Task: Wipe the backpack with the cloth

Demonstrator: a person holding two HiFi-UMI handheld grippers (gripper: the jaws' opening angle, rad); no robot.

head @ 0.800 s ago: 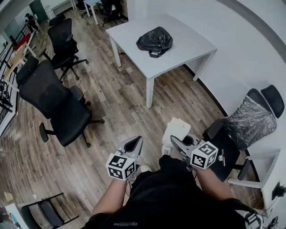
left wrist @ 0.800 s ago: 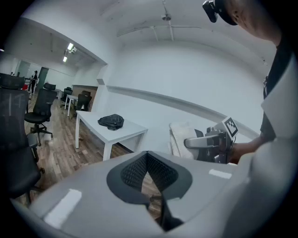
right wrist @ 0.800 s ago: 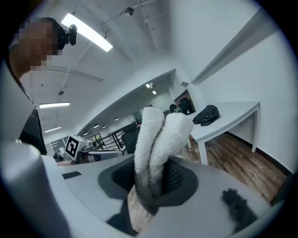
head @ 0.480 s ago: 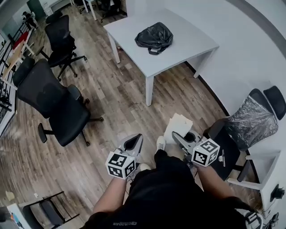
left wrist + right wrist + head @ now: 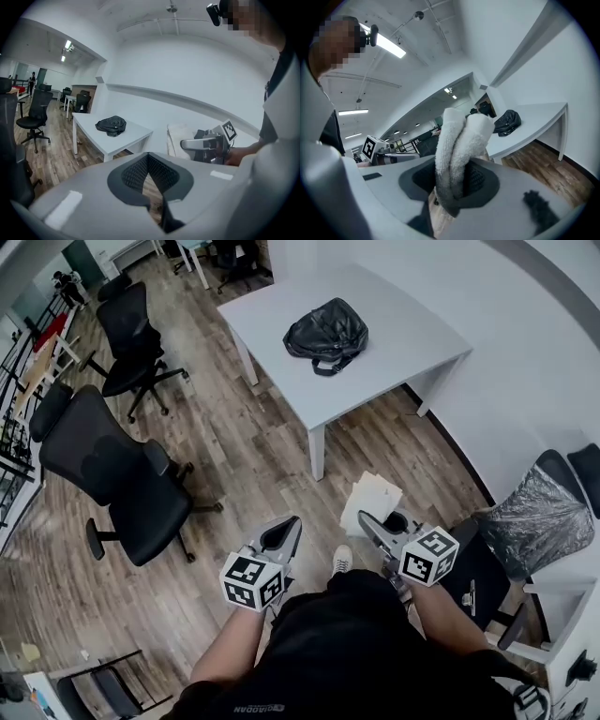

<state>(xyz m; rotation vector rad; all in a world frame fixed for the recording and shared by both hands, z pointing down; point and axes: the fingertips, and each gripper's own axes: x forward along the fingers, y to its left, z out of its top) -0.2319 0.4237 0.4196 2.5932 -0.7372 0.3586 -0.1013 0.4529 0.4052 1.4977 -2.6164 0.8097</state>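
Cloth (image 5: 461, 136) sits clamped in right hand-held gripper (image 5: 370, 526); left hand-held gripper (image 5: 286, 529) is closed.

An open-plan office, plainly furnished

A white tabletop (image 5: 403, 329) on square legs stands against a bare white wall (image 5: 525, 343). To the left of the tabletop are two black swivel chairs on castor bases, a large chair (image 5: 117, 479) and a smaller chair (image 5: 131, 329), both on the wood-look plank floor (image 5: 244, 446). To its right, by the same wall, stands another office chair (image 5: 534, 512) whose back is wrapped in clear plastic. Beyond the tabletop the room runs on into a long hall with more desks and dark chairs (image 5: 75, 99). Strip lights (image 5: 389, 46) hang from the white ceiling above.
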